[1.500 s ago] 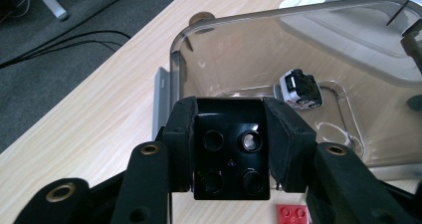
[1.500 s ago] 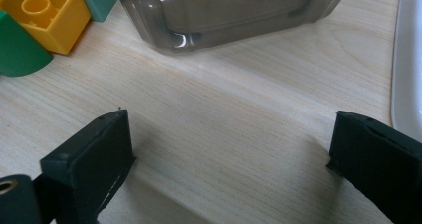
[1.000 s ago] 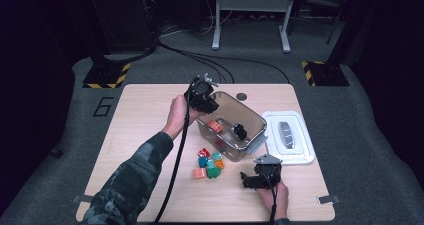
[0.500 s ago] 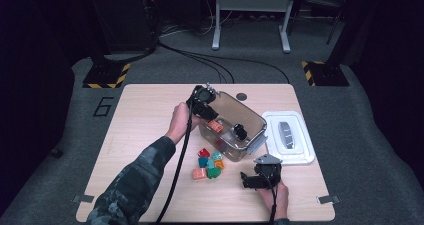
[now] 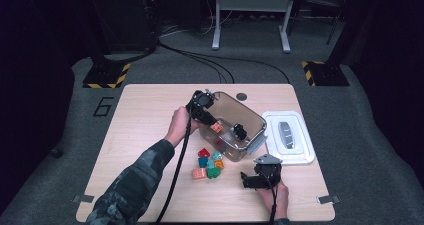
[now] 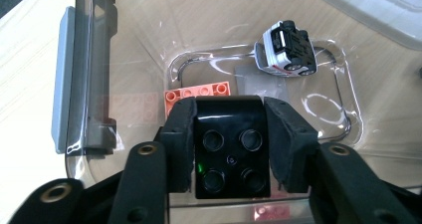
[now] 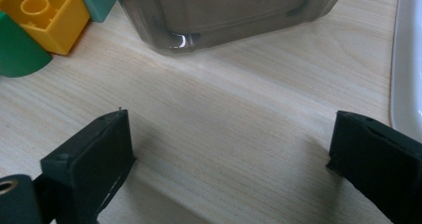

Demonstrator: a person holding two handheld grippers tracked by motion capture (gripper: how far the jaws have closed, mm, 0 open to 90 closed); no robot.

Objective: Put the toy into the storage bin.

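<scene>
Now the left hand-held gripper [image 6: 230,149], jaws just easing apart, has a black four-stud plastic brick [image 6: 231,152] between its pads inside the smoky clear plastic tub [image 5: 256,122]; at twelve o'clock lies an orange flat brick [image 6: 198,94]. Right hand-held gripper [image 7: 229,154] rests wide on the bench [image 5: 145,115]. Floor marking reads "6" [image 5: 102,106].

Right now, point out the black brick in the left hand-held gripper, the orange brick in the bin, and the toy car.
black brick [image 6: 231,147], left gripper view, on its studded face.
orange brick [image 6: 199,92], left gripper view, on its studded top.
toy car [image 6: 287,48], left gripper view, on its dark underside.
</scene>
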